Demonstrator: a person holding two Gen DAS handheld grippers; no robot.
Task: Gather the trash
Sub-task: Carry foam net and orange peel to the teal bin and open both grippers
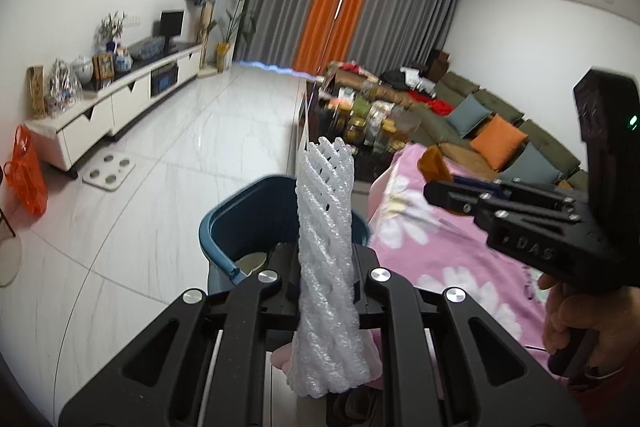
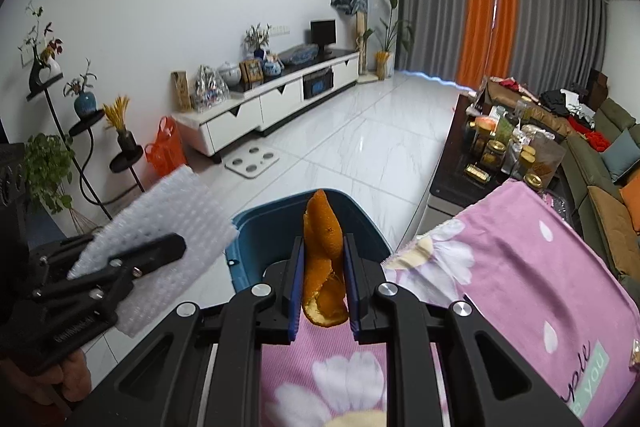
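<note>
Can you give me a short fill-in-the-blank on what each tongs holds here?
The left tongs are shut on a white foam ____.
The right tongs grip an orange ____.
Both pieces of trash are held near a ____ bin.
The cloth beside the bin is pink with a ____ print.

Missing words: net; peel; blue; flower

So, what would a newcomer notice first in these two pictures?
Probably the white foam net sleeve standing upright between the left gripper fingers, and the orange peel pinched in the right gripper. Just beyond both sits a blue bin, beside the pink flowered cloth.
</note>
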